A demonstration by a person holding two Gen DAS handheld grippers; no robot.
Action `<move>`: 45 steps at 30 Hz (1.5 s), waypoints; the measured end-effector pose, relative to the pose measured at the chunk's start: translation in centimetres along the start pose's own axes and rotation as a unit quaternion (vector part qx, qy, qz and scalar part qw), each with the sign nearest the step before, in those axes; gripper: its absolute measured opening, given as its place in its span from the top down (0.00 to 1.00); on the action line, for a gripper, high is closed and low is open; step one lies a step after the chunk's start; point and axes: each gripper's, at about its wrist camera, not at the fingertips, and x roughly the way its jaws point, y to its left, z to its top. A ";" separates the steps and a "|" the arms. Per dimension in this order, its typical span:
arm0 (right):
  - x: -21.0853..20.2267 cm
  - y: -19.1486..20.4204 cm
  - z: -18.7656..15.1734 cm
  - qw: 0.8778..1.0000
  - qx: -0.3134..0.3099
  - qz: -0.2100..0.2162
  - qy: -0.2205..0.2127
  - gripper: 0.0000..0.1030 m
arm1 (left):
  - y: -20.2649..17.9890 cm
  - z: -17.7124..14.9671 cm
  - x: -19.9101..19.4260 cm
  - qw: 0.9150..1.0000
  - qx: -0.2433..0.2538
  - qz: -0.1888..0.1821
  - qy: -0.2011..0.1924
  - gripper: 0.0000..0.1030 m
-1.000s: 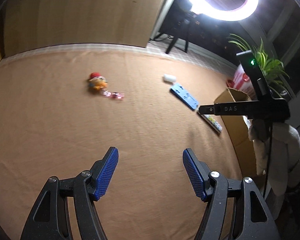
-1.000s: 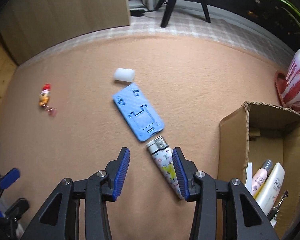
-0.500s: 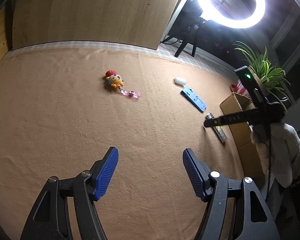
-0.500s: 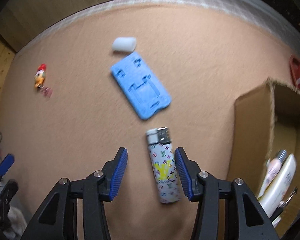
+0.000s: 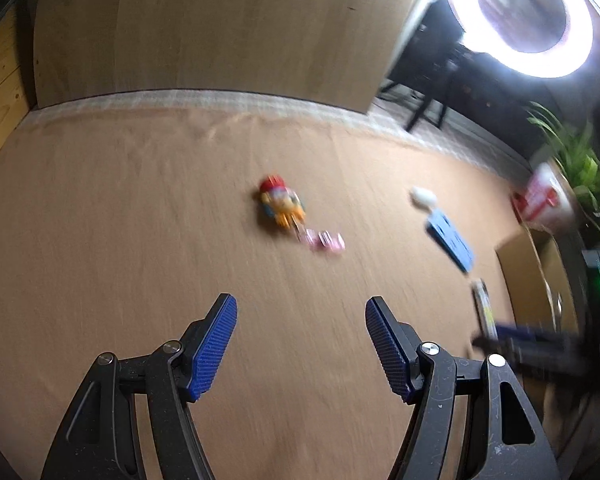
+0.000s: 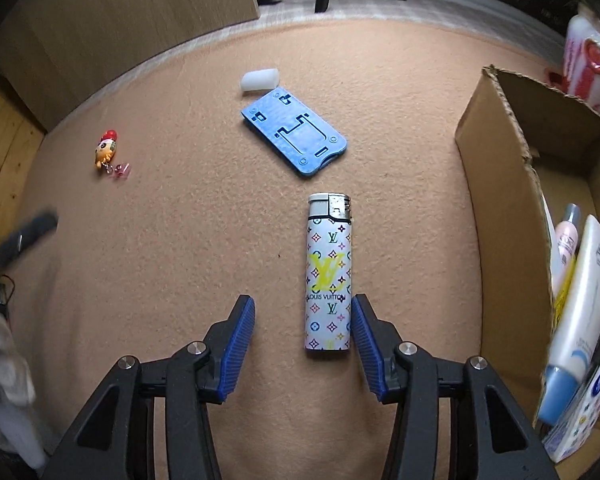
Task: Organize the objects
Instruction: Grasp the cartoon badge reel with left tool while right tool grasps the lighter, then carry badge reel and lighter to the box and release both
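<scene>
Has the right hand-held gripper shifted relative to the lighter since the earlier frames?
Yes. The right hand-held gripper now straddles the lighter, aligned with its length; the lighter's spot by the blue stand is unchanged.

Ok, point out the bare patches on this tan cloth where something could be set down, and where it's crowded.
Widest bare patch: between the cartoon figure keychain and the patterned white lighter, ahead of the left gripper. A narrower strip lies between lighter and brown cardboard box. Crowded: the white cap touching the blue plastic phone stand, the lighter just below; the right gripper straddles it.
</scene>
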 end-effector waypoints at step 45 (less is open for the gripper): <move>-0.7 -0.6 -4.3 0.997 0.018 0.061 -0.035 0.80 | -3.9 -4.2 3.2 0.998 0.041 0.000 0.044 0.67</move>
